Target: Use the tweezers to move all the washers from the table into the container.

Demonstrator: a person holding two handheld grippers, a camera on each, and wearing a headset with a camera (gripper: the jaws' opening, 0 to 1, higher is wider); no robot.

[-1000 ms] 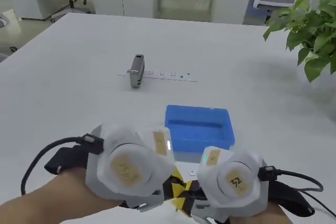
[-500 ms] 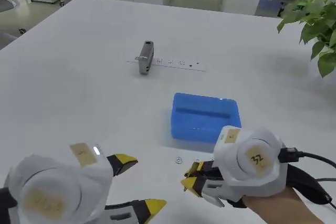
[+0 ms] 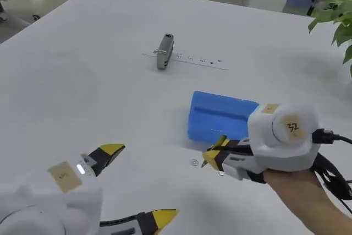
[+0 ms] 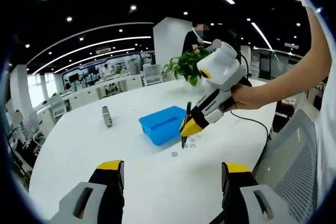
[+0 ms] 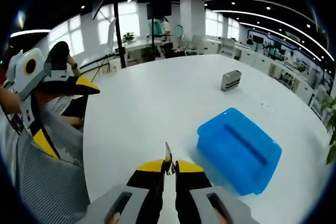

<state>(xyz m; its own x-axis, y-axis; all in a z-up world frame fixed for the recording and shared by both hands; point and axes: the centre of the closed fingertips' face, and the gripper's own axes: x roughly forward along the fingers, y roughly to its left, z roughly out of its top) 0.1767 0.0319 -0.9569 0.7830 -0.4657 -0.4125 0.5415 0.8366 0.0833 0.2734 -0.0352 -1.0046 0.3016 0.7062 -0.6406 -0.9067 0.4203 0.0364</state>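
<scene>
Since the earlier frame we've pulled the left gripper (image 3: 138, 181) back to the near left, jaws wide apart, probably to clear the work. We have the right gripper (image 3: 212, 157) clamped on the tweezers (image 5: 167, 153), tips angled down at the table (image 3: 82, 81) for a pick. We can't tell if the tips are parted. Loose washers (image 3: 194, 162) lie just left of and under the tips, and none looks gripped. Just beyond, on the far side, sits the container (image 3: 220, 115).
</scene>
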